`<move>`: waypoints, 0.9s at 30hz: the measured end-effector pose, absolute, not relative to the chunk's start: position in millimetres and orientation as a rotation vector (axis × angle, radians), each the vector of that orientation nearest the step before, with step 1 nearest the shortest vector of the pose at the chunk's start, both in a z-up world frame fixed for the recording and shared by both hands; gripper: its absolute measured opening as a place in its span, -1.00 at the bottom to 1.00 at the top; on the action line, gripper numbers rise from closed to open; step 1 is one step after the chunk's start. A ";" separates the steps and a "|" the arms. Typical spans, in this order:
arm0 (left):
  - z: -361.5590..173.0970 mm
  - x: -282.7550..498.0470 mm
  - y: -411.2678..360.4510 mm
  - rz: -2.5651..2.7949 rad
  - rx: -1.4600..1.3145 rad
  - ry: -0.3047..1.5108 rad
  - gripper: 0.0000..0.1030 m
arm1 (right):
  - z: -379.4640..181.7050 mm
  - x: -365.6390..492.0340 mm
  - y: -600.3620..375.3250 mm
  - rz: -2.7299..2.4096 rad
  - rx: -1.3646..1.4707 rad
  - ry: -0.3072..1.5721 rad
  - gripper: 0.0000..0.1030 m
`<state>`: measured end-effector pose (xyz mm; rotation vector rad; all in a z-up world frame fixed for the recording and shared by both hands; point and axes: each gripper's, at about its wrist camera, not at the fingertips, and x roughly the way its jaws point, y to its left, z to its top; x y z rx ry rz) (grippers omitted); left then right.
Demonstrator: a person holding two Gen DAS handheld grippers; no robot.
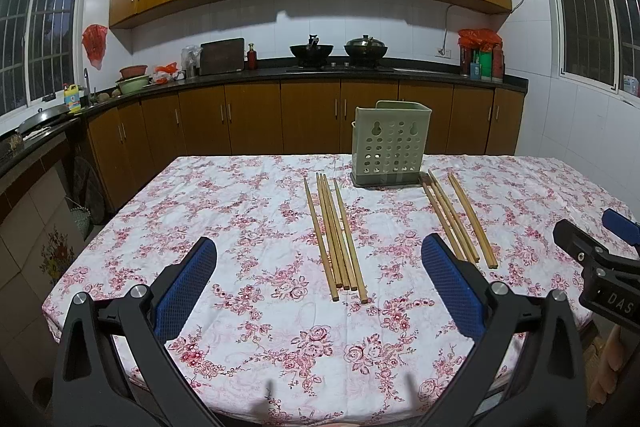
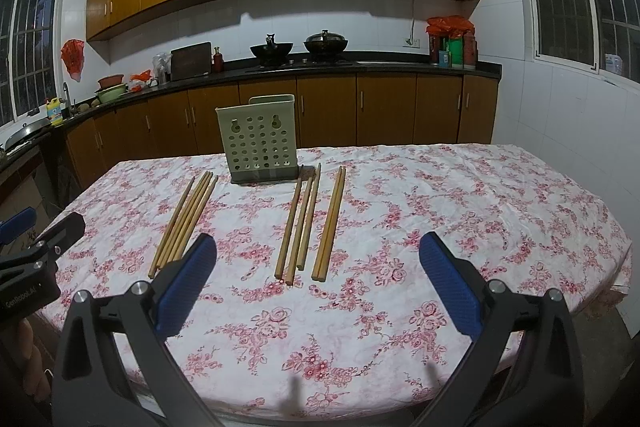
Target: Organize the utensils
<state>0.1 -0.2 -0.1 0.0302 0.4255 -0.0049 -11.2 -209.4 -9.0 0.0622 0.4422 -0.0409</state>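
A pale green perforated utensil holder [image 1: 390, 146] [image 2: 260, 141] stands upright at the far middle of the table. Two groups of several wooden chopsticks lie flat in front of it: a left group [image 1: 336, 239] [image 2: 185, 217] and a right group [image 1: 460, 221] [image 2: 312, 223]. My left gripper [image 1: 318, 259] hovers open over the near table, with the left group between its blue pads. My right gripper [image 2: 318, 259] is open too, near the close ends of the right group. Each gripper shows at the edge of the other's view, the right gripper [image 1: 600, 259] and the left gripper [image 2: 36, 247].
The table wears a white cloth with red flowers [image 1: 240, 227] [image 2: 460, 211]. Behind it run wooden kitchen cabinets [image 1: 308, 119], a dark counter with two woks [image 1: 338, 51] and a range hood. Windows are on both side walls. A person's hand [image 2: 30, 359] holds the left gripper.
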 end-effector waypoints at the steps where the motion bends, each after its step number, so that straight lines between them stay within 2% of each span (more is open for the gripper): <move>1: -0.1 0.1 -0.1 -0.005 0.030 0.426 0.97 | -8.9 -11.6 -209.5 -0.040 0.062 0.443 0.93; 27: -2.0 0.8 -0.9 -0.005 0.029 0.430 0.97 | -10.7 -9.2 -208.2 -0.044 0.063 0.445 0.93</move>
